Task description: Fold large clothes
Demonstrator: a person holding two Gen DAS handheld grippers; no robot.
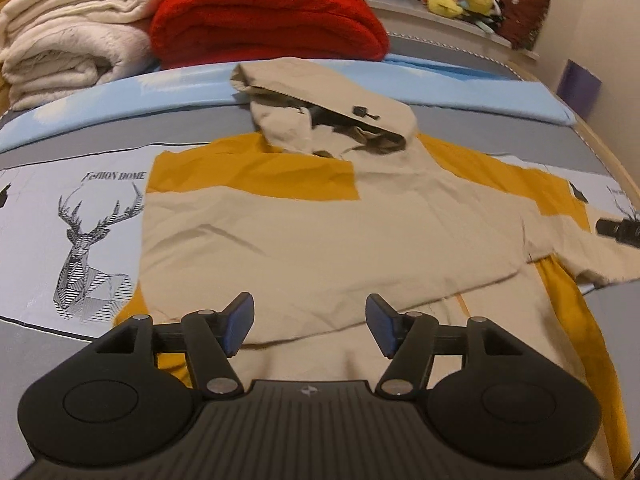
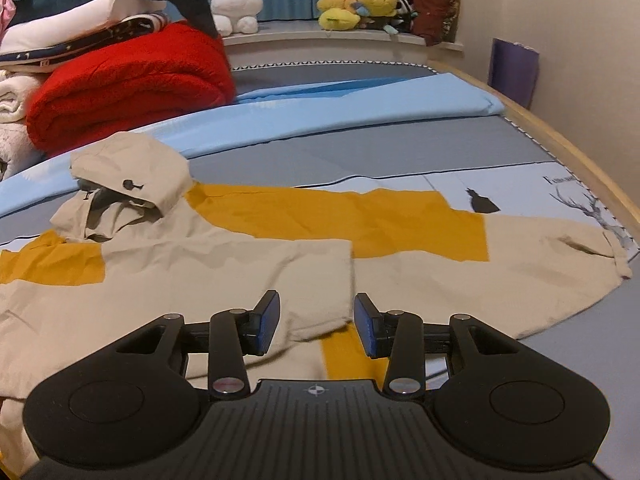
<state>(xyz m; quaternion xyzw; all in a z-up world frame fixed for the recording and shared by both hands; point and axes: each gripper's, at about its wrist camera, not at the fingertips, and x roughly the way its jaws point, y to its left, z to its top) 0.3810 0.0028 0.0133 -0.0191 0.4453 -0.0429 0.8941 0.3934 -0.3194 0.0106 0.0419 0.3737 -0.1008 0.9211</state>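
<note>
left wrist view: beige and mustard-yellow hooded jacket [image 1: 320, 232] spread flat on grey deer-print bedspread [image 1: 80, 216], one side folded over the middle. left gripper [image 1: 310, 326] held above its hem, jaws apart, empty. right gripper [image 2: 316, 326] likewise gaping, holding nothing. behind the hood, folded red blanket [image 1: 264, 16], cream blankets [image 1: 68, 36], yellow plush toys [image 2: 356, 6].

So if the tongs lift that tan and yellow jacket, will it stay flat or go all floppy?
Probably floppy: the jacket lies creased and limp on the bed. Its hood has slumped, so it would likely dangle. The thin-looking fabric seems light, and the spread sleeve would probably trail.
</note>
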